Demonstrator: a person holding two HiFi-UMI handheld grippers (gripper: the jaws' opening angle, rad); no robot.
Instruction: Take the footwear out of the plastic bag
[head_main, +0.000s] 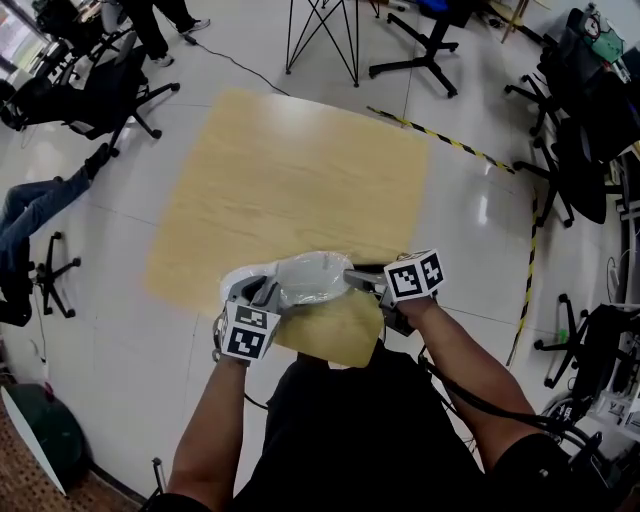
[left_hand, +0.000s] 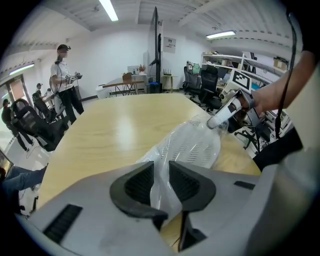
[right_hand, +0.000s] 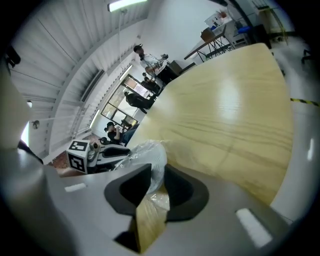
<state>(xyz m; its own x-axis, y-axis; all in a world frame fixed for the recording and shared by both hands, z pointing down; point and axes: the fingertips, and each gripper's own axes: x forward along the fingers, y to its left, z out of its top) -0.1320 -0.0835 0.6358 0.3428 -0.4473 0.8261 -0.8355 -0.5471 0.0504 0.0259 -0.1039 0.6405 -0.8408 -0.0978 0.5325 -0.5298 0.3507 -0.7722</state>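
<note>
A clear plastic bag (head_main: 316, 279) with white perforated footwear (left_hand: 196, 145) inside lies at the near edge of the wooden table (head_main: 290, 180). My left gripper (head_main: 262, 294) is at the bag's left end. In the left gripper view the film (left_hand: 161, 186) runs between its jaws (left_hand: 161, 167), and the pads close on it. At the right end of the bag is my right gripper (head_main: 362, 279). In the right gripper view bunched film (right_hand: 149, 155) sits between its jaws (right_hand: 157, 173). Each gripper shows in the other's view: the right gripper (left_hand: 220, 120) and the left gripper (right_hand: 107, 152).
The bag sits close to the table's front edge (head_main: 330, 352), right before the person's body. Office chairs (head_main: 95, 95) stand at the left and right (head_main: 575, 170). A black stand (head_main: 325, 35) and striped floor tape (head_main: 450, 143) lie beyond the table. A seated person's legs (head_main: 30, 205) show at the left.
</note>
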